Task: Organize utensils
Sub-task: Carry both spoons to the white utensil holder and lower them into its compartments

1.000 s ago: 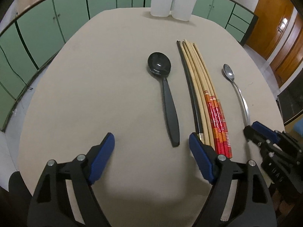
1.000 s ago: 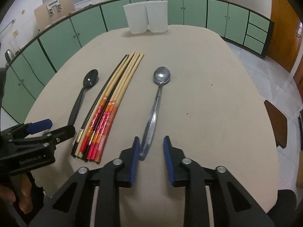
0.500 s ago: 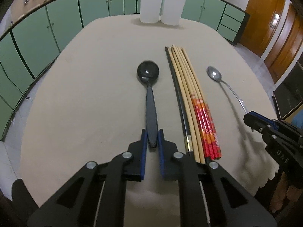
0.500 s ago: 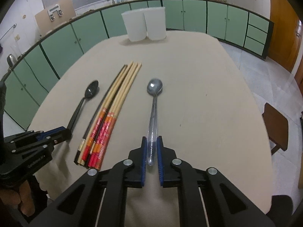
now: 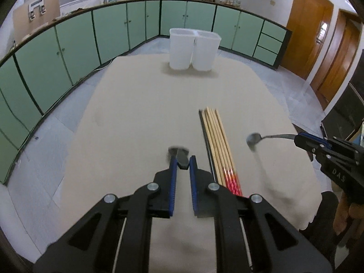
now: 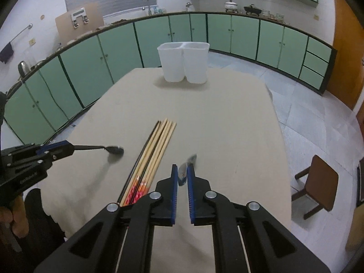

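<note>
Only the right wrist view shows the left gripper (image 6: pixel 72 147) clamping the black spoon (image 6: pixel 100 147) level, bowl rightward, while the right gripper (image 6: pixel 182 170) clamps the metal spoon (image 6: pixel 187 162) pointing forward.

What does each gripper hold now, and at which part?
Left gripper: the black plastic spoon, by its handle end. Right gripper: the shiny metal spoon, also by its handle end.

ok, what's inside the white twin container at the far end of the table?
Nothing visible in the white twin container: only its rims and frosted walls show, and both views look at it too low to see the compartment floors. Chopsticks lie on the table.
</note>
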Tool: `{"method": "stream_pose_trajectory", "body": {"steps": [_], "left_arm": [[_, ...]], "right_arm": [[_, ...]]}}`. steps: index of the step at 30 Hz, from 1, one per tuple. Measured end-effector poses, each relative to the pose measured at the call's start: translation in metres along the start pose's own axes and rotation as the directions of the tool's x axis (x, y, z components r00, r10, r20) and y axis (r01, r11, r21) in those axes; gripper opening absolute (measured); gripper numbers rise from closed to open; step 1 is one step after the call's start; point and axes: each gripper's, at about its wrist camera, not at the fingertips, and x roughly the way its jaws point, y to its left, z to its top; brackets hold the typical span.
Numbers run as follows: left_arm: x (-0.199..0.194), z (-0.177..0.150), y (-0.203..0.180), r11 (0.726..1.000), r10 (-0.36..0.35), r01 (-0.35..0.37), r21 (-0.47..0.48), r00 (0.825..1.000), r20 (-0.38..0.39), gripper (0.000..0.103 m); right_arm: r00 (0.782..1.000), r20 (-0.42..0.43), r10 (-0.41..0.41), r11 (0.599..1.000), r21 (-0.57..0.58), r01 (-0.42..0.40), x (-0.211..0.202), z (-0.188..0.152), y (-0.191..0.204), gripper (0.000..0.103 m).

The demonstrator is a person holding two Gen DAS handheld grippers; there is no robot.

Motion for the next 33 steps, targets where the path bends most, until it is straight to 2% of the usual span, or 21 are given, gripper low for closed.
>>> {"method": "stream_pose_trajectory", "body": {"steps": [7,13,26,33], "left_arm": [[0.000,0.036,0.012,0.998,-0.059,0.060,0.017,0.997,-0.047,0.010],[-0.009,0.062,0.014,0.996,-0.075,0.076,0.046,0.997,-0.037,0.010],[-0.032,0.122,0.002,0.993,-0.091,0.087,0.078,0.995,0.051,0.010],[-0.033,0.173,-0.001,0.993,-0.099,0.092,0.075,0.990,0.100,0.010]], "right_arm": [[0.995,-0.076,0.062,0.998,0.004,-0.062,0.000,0.036,-0.014,0.003],[0.992,-0.089,0.085,0.996,-0.006,-0.086,-0.008,0.052,-0.020,0.002],[0.995,-0.013,0.095,0.995,-0.026,-0.096,-0.028,0.093,-0.019,0.002],[0.994,0.048,0.100,0.995,-0.033,-0.099,-0.034,0.143,-0.021,0.002]]}}
